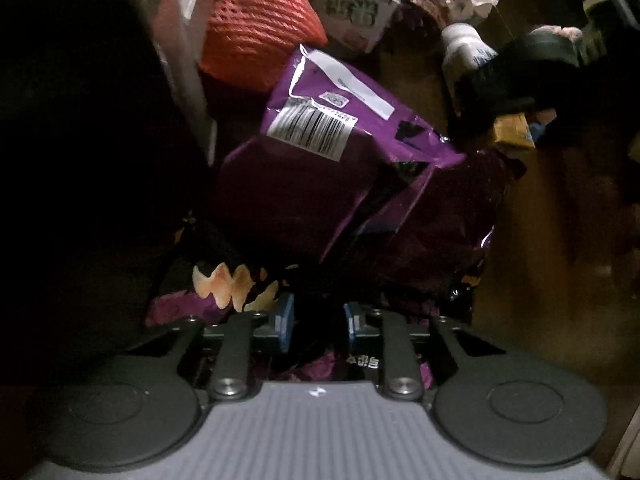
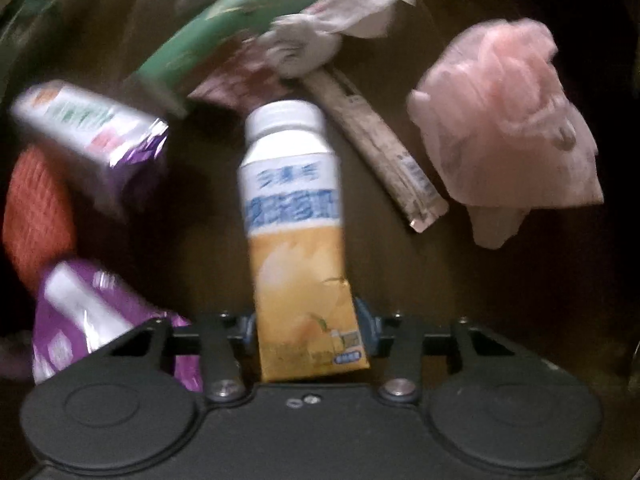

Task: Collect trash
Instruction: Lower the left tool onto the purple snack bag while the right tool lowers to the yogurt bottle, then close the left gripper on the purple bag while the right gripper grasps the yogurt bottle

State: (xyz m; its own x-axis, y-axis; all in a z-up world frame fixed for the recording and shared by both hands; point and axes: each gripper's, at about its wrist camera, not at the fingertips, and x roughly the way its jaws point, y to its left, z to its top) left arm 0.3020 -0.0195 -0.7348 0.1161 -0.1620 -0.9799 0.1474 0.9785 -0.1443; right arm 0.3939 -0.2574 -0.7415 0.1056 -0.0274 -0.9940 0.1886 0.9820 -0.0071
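Trash lies scattered on a dark brown surface (image 2: 500,300). In the left wrist view, the left gripper (image 1: 318,320) has its blue pads narrowed on the near end of a crumpled purple snack bag (image 1: 340,168), which rises away from the fingers. Far behind the bag sit an orange foam net (image 1: 260,36), a printed carton (image 1: 348,8) and, to the right, a crumpled tissue (image 1: 468,0).

In the right wrist view, the right gripper (image 2: 308,328) clamps the bottom of a yellow-and-white drink carton (image 2: 296,216) with a white cap. A pink plastic bag (image 2: 508,128) lies to the right, a long paper sachet (image 2: 384,144) between them, and a green tube (image 2: 224,28) farther off at left.
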